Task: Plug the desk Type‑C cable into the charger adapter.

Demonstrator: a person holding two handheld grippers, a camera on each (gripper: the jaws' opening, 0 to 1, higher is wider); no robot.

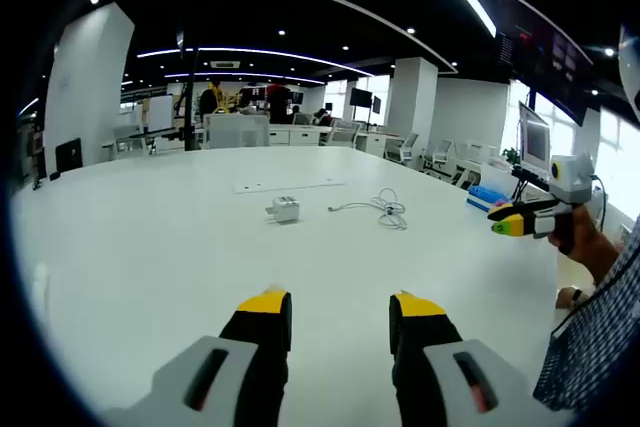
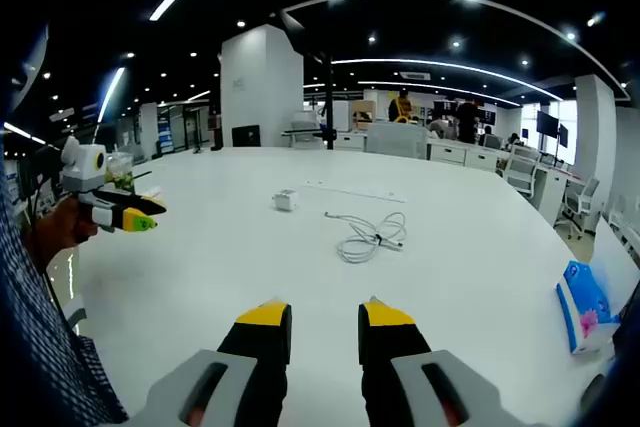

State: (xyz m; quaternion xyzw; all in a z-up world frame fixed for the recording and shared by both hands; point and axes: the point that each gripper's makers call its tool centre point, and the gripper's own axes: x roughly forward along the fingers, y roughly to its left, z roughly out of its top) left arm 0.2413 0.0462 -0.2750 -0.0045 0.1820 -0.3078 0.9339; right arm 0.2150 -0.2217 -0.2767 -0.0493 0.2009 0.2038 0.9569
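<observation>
A small white charger adapter (image 1: 284, 209) sits on the white table (image 1: 150, 247), well ahead of my left gripper (image 1: 340, 305), which is open with nothing between its jaws. To the adapter's right lies a loosely coiled white cable (image 1: 386, 209). In the right gripper view the adapter (image 2: 286, 200) is far ahead and the cable (image 2: 370, 235) lies nearer, slightly right. My right gripper (image 2: 325, 315) is open and holds nothing, low over the table (image 2: 200, 277). Each gripper appears in the other's view, held by a hand: the right gripper (image 1: 520, 219) and the left gripper (image 2: 125, 215).
A thin white strip (image 1: 290, 186) lies beyond the adapter. A blue tissue pack (image 2: 585, 307) rests near the table's right edge, also seen as the blue pack (image 1: 487, 195). A drink cup (image 2: 120, 169) stands at the left. Office desks, chairs and people are far behind.
</observation>
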